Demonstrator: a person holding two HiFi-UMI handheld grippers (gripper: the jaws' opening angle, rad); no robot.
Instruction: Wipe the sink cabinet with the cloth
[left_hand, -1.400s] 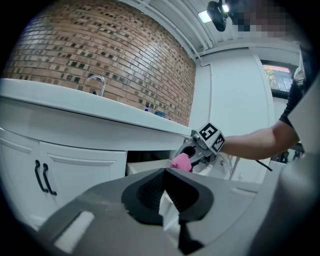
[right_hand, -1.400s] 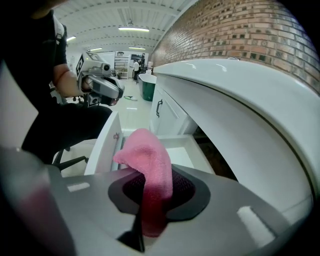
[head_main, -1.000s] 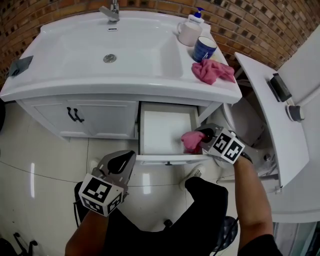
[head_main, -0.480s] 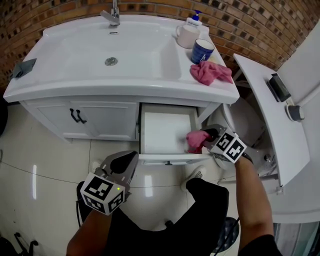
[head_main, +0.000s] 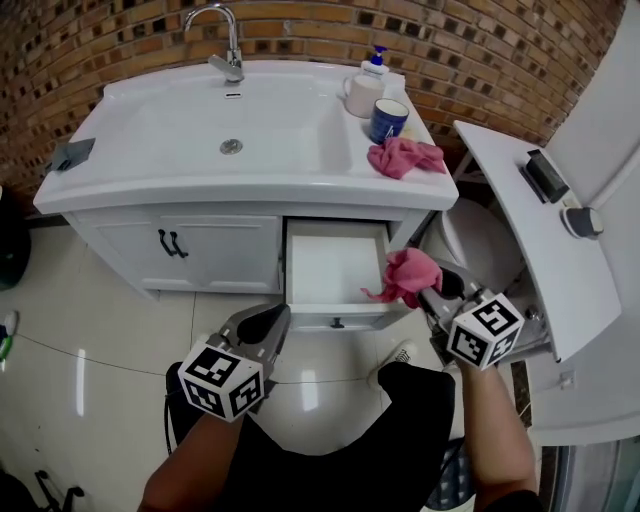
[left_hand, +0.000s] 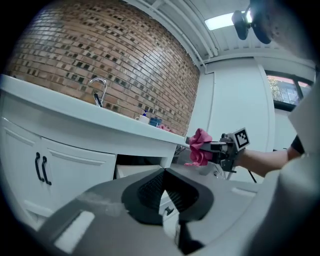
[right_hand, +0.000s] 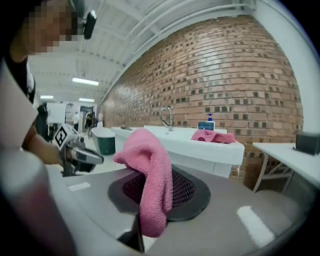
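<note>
1. The left claw (head_main: 264, 325) has its jaws pressed together on nothing. It hangs low before the white sink cabinet (head_main: 215, 245), well apart from the cloth.
2. Ahead, between the two claws, is an open white drawer (head_main: 335, 262).
3. The right claw (head_main: 428, 292) pinches the crumpled pink cloth (head_main: 405, 277) just right of the drawer's front corner. The cloth bunches out past the claw tips, its long axis roughly upright, with a loose end drooping downward.
4. Beyond the right claw, a second pink rag (head_main: 403, 157) lies on the white sink surface (head_main: 300, 180), beside a dark blue mug (head_main: 387, 120).

Blue mug (head_main: 388, 119) beside soap bottle (head_main: 362, 95); faucet (head_main: 234, 60); possibly toilet (head_main: 478, 245) at right.
</note>
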